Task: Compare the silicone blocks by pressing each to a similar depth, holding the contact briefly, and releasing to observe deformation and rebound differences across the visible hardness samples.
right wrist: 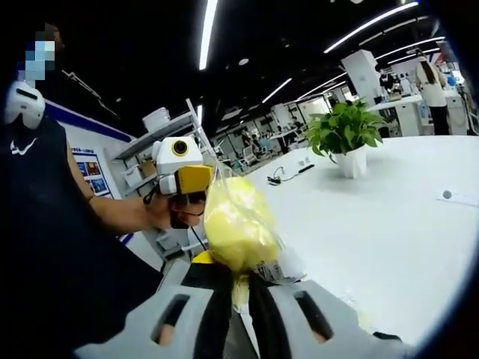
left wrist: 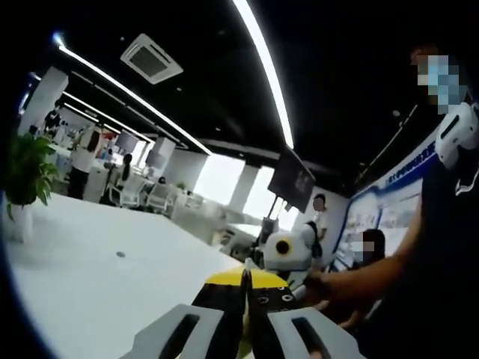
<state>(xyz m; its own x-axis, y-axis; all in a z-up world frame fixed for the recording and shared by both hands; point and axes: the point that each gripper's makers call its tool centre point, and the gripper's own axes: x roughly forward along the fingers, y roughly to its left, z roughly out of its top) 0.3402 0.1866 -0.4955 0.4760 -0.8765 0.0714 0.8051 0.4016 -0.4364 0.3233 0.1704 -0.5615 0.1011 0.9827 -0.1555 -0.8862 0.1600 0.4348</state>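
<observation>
My right gripper [right wrist: 239,278] is shut on a clear plastic bag [right wrist: 254,258] that holds a soft yellow block [right wrist: 233,223]. The bag stands up from the jaws, above the white table [right wrist: 389,224]. Beyond the bag is my left gripper [right wrist: 185,196], held in a person's hand; its jaw state is hidden here. In the left gripper view my left gripper [left wrist: 245,293] has its black fingers pressed together. A yellow shape [left wrist: 238,277] sits right behind the tips, and I cannot tell whether anything is pinched. The right gripper [left wrist: 288,253] shows just beyond, to the right.
A person in dark clothes [right wrist: 52,247] stands close beside both grippers. On the white table [left wrist: 97,269] are a potted plant [right wrist: 346,136], a cable [right wrist: 288,173] and a small round mark [right wrist: 447,194]. Shelves [right wrist: 161,131] stand behind. Other people sit and stand far off.
</observation>
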